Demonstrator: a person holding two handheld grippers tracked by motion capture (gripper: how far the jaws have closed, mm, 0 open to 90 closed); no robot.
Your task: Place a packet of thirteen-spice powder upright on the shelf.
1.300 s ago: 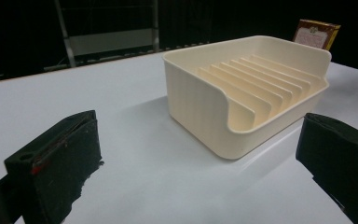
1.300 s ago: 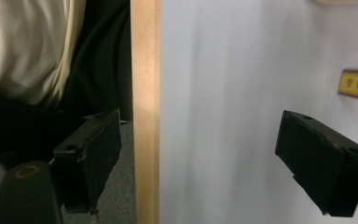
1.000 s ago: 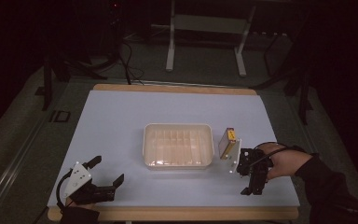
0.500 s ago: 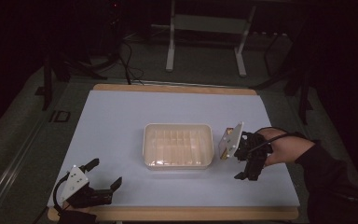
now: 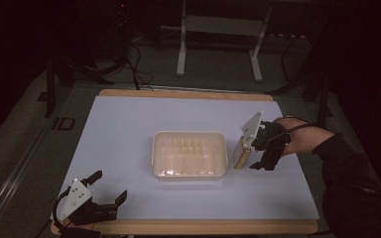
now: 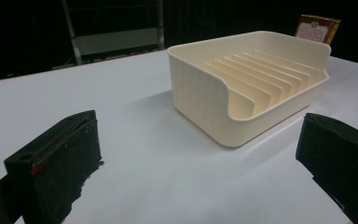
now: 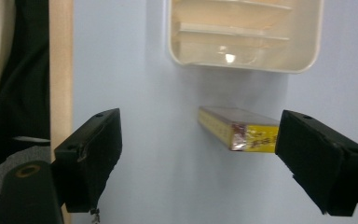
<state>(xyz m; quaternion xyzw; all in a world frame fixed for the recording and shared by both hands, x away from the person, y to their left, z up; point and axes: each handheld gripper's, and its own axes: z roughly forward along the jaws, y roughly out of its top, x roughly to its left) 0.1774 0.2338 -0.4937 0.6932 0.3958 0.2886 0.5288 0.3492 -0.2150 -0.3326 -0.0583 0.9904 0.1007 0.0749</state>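
The table (image 5: 129, 129) carries a ribbed cream tray (image 5: 155, 153) at its middle, with nothing in it. Just beside the tray's right end a yellow box (image 5: 241, 154) stands tilted on edge. The work looks to be putting the box into the tray, and it is barely begun. The right gripper (image 5: 257, 152) straddles the box with its jaws wide; they have just been closing a little, one jaw at the box, the other well apart. Gripping, lifting and placing are left. The left gripper (image 5: 109, 185) rests wide and bare at the near left corner.
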